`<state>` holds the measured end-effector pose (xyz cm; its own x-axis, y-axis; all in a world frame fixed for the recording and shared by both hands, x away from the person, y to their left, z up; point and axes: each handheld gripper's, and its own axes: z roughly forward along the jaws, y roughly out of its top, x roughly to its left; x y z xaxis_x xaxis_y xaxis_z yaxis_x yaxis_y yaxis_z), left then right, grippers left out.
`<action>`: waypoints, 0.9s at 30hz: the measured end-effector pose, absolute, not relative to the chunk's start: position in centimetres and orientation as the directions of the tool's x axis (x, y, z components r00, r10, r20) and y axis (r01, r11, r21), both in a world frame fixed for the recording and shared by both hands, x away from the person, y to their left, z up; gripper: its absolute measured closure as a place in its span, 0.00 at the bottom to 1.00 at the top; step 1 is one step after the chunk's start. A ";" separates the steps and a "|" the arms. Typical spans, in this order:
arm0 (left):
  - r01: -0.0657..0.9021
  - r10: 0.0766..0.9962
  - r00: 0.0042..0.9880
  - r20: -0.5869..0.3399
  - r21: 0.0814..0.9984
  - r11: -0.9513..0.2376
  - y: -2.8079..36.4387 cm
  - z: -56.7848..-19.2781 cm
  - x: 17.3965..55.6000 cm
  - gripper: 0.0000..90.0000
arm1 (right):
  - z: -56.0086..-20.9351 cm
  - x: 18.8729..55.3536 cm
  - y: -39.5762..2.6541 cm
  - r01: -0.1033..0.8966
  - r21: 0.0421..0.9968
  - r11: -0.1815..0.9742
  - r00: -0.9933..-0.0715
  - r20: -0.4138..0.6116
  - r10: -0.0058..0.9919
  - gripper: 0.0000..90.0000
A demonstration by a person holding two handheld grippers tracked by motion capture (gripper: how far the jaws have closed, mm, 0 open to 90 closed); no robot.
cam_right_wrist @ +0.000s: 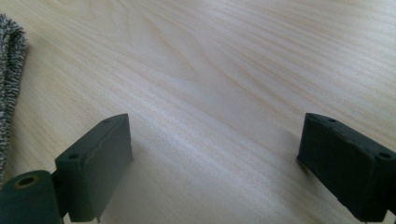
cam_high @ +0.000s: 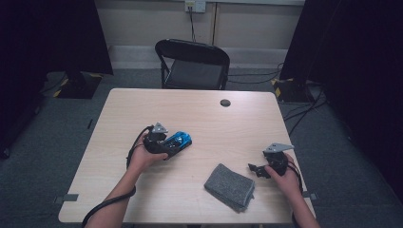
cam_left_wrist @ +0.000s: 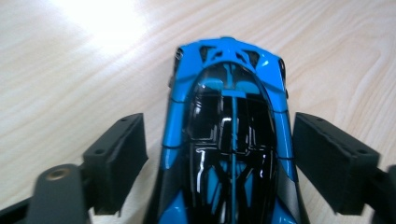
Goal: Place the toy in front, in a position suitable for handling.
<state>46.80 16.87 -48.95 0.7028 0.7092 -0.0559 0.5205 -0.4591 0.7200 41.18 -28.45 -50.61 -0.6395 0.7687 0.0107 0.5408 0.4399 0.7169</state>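
Observation:
A blue and black toy car (cam_high: 180,140) stands on the light wooden table (cam_high: 214,123), left of its middle. In the left gripper view the car (cam_left_wrist: 229,107) points away from me, its roof glossy black. My left gripper (cam_left_wrist: 219,128) is open around the car's rear half; a clear gap shows at the left pad and the right pad stands close beside the body. The person's left hand holds this gripper (cam_high: 172,143). My right gripper (cam_high: 254,169) rests near the table's right edge. It (cam_right_wrist: 215,140) is open over bare wood.
A folded grey cloth (cam_high: 229,186) lies near the front edge, just left of the right gripper; its fringe (cam_right_wrist: 9,70) shows in the right gripper view. A small dark round cap (cam_high: 225,102) sits at the table's back. A black folding chair (cam_high: 192,64) stands behind the table.

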 end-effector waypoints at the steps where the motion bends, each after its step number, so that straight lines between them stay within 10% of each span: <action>1: 0.521 0.706 0.706 -0.057 0.717 -0.463 16.9 -48.8 46.7 0.18 | -50.6 41.2 -28.5 0.541 0.716 0.440 -0.640 0.011 0.768 0.10; 27: 0.531 0.713 0.697 -0.069 0.719 -0.449 19.6 -50.0 43.4 0.18 | -50.6 41.2 -28.4 0.542 0.716 0.440 -0.639 0.011 0.769 0.10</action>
<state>43.36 19.63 -50.04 0.6973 0.7135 -0.0691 0.5306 -0.4490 0.7190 41.22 -28.44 -50.60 -0.6386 0.7695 0.0112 0.5423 0.4396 0.7160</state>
